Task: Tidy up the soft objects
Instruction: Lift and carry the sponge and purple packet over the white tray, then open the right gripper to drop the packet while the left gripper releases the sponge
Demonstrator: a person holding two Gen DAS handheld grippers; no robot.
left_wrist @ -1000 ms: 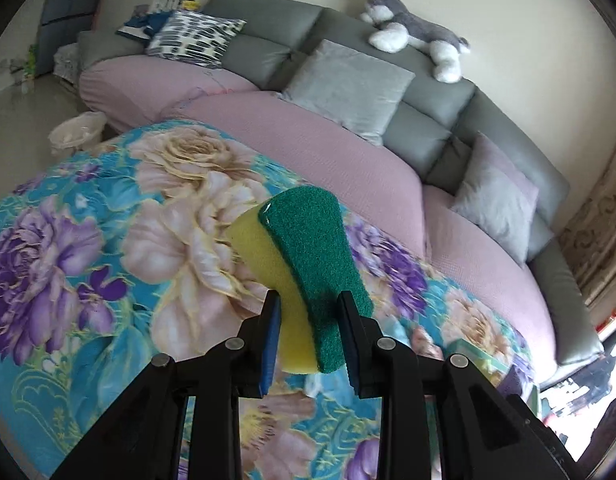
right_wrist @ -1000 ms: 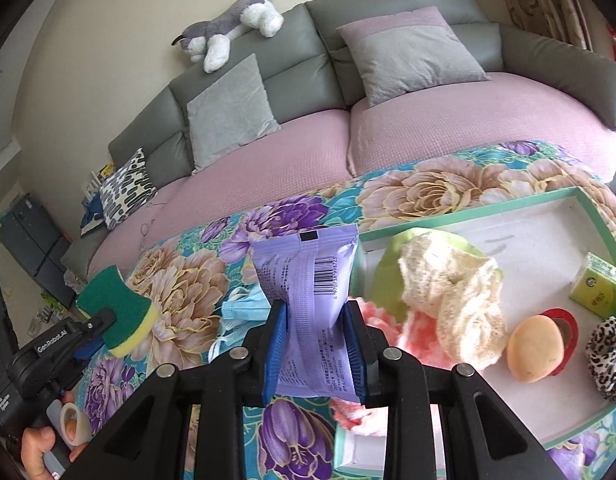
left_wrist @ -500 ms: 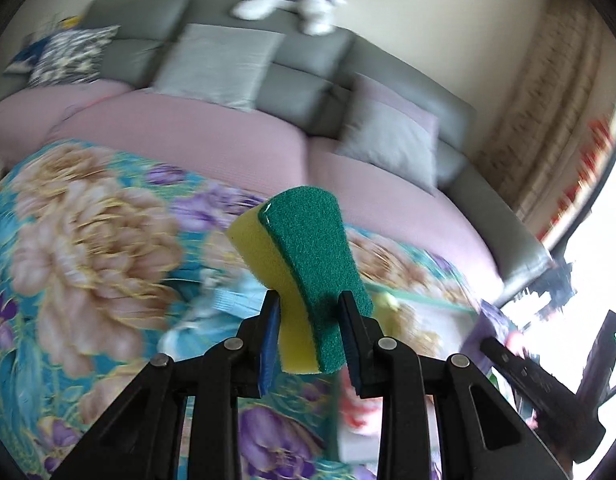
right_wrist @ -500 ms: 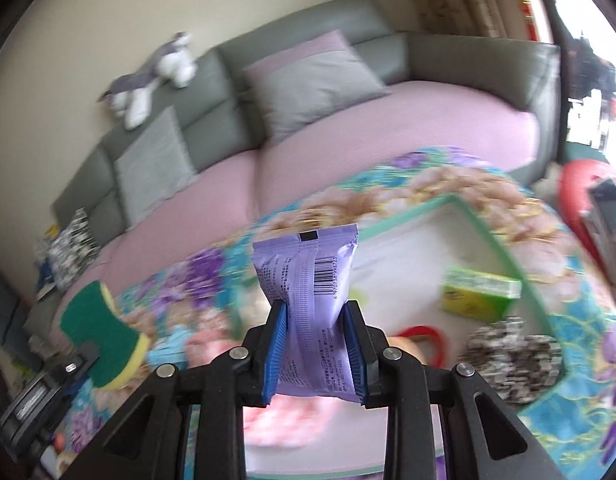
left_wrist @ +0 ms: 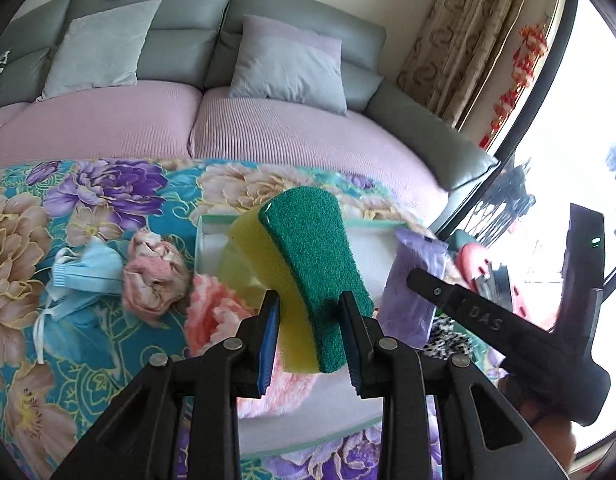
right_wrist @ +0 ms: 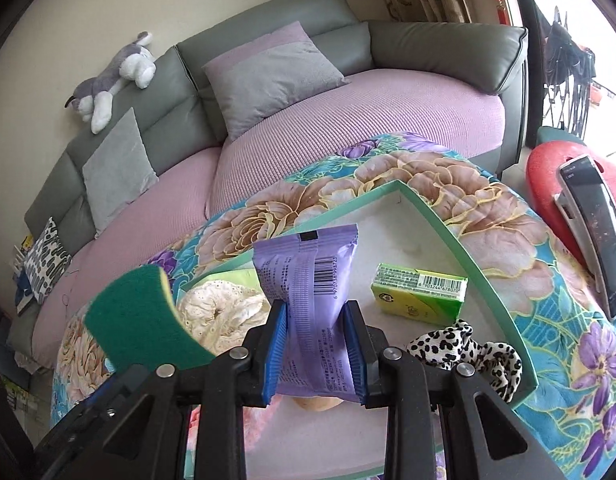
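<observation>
My left gripper (left_wrist: 309,332) is shut on a green and yellow sponge (left_wrist: 308,264) and holds it over the left part of the green-rimmed white tray (right_wrist: 455,236). My right gripper (right_wrist: 315,350) is shut on a purple tissue pack (right_wrist: 311,300) above the tray's middle. The sponge also shows in the right wrist view (right_wrist: 136,320), and the purple pack shows in the left wrist view (left_wrist: 415,292). In the tray lie a cream lace cloth (right_wrist: 220,312), a green tissue pack (right_wrist: 419,294) and a leopard scrunchie (right_wrist: 467,350).
On the floral cloth left of the tray lie a blue face mask (left_wrist: 88,272) and a crumpled pink cloth (left_wrist: 154,280). A fluffy pink item (left_wrist: 216,312) lies at the tray's left end. A phone on a stand (right_wrist: 595,232) is at the right. The sofa (left_wrist: 228,120) lies behind.
Both grippers have swung to the right and now hang over the tray, each still holding its item. The sponge has come close beside the purple pack.
</observation>
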